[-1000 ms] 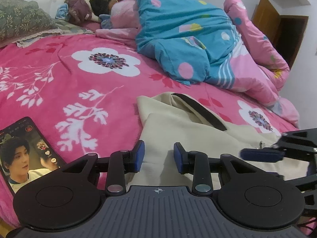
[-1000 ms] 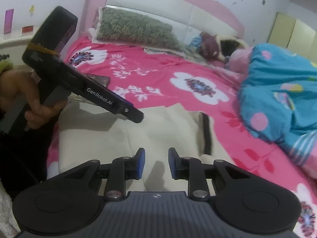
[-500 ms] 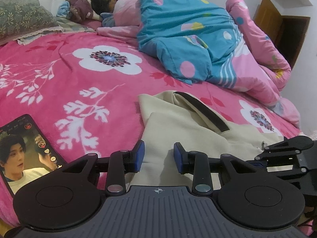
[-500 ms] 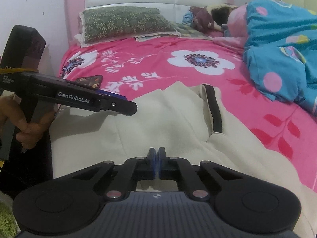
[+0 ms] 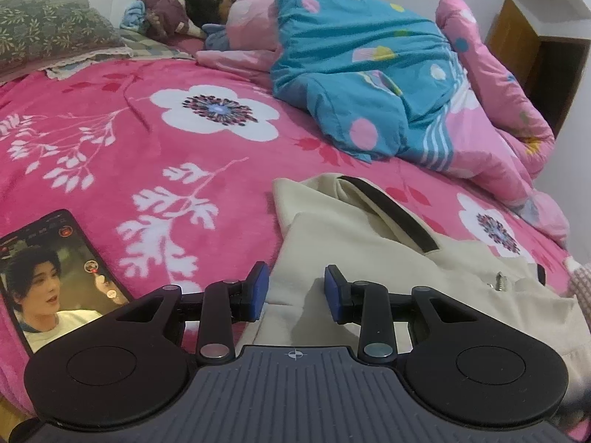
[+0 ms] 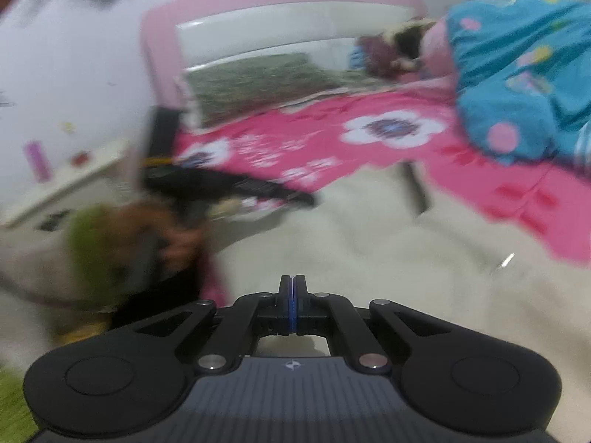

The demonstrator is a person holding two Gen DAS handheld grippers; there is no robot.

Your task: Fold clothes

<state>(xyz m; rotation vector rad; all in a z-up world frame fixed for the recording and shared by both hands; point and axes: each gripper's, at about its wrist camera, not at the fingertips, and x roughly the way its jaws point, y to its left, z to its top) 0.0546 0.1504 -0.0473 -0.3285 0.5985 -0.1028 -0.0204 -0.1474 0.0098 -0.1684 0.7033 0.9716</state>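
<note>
A cream garment (image 5: 369, 258) with a black strip lies spread on the pink flowered bedspread (image 5: 147, 170). My left gripper (image 5: 295, 293) hovers open over the garment's left edge, nothing between its blue pads. The right wrist view is motion-blurred. In it my right gripper (image 6: 292, 295) is shut at the near edge of the cream garment (image 6: 369, 251), and the cloth runs right up under the closed pads. A hand (image 6: 177, 243) holds the left gripper's black body further left in that view.
A phone (image 5: 55, 277) with a lit screen lies on the bedspread at the near left. A person (image 5: 207, 0) lies under a blue and pink quilt (image 5: 369, 74) at the back right. A patterned pillow (image 5: 48, 29) is at the headboard. A white nightstand (image 6: 66, 184) stands left of the bed.
My right gripper went from open to shut at the garment's near edge, then pulled back fast and left the left wrist view. The left gripper stayed open and barely moved.
</note>
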